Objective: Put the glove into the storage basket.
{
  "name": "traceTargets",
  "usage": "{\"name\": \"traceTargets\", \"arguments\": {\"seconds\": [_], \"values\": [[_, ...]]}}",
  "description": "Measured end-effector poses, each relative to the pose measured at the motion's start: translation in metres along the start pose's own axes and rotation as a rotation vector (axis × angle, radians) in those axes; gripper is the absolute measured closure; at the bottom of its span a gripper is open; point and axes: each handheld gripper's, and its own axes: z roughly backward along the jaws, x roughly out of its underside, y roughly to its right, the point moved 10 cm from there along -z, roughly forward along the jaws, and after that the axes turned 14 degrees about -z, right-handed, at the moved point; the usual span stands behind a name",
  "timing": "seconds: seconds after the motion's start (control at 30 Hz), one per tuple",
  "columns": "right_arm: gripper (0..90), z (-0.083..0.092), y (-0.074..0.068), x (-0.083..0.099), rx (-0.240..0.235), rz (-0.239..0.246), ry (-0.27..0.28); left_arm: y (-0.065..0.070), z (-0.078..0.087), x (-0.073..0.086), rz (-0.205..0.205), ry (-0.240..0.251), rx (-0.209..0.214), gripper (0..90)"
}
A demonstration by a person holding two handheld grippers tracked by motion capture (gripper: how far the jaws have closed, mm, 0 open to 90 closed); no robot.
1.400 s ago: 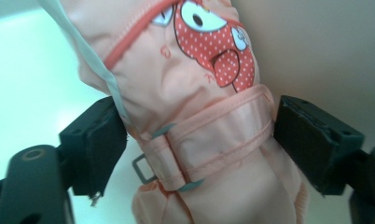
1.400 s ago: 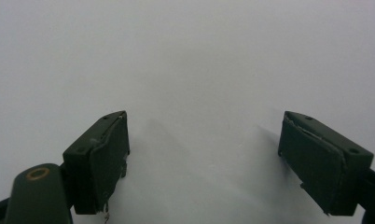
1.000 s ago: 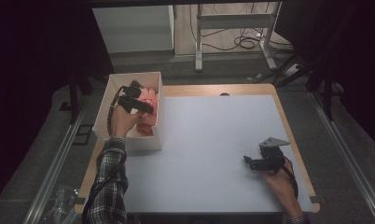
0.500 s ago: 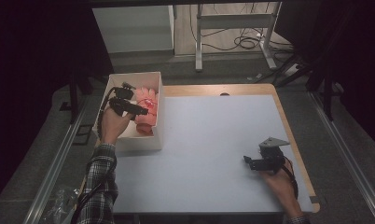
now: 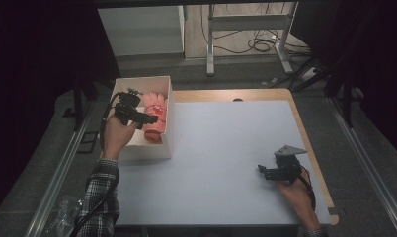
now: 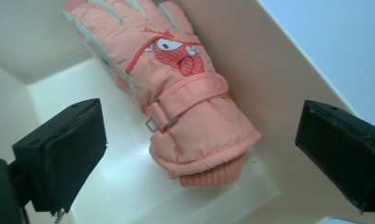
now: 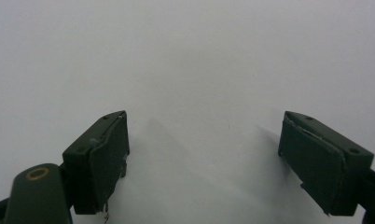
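A salmon-pink winter glove (image 5: 156,129) with a cartoon owl patch lies in a white open box (image 5: 146,152) at the table's left edge. In the left gripper view the glove (image 6: 185,93) rests against the box's inner wall, cuff toward the camera. My left gripper (image 5: 152,120) hovers above the box, pointing at the glove. Its jaws have just been opening and now stand wide (image 6: 209,140), with the glove below them and untouched. My right gripper (image 5: 261,170) rests low near the table's front right, open (image 7: 223,158), with only bare white tabletop between its fingers.
The white tabletop (image 5: 226,143) stretches between the box and the right hand, with a wooden border (image 5: 310,143) along its right side. Beyond the far edge stand a pale cabinet (image 5: 142,29), metal frame legs (image 5: 211,44) and floor cables.
The left hand has drawn back toward the left and risen a little over the box, its jaws spreading. The glove stays in the box. The right hand has not moved.
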Motion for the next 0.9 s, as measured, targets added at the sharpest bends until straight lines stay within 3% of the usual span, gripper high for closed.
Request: {"name": "traceTargets", "arguments": {"seconds": [0.53,0.9], "values": [[16.4,0.000,0.000,0.000,0.000,0.000,0.000,0.050,0.010,-0.028,-0.107,0.081,0.054,1.9],[16.4,0.000,0.000,0.000,0.000,-0.001,0.000,0.097,-0.003,-0.046,-0.189,0.109,0.121,1.8]]}}
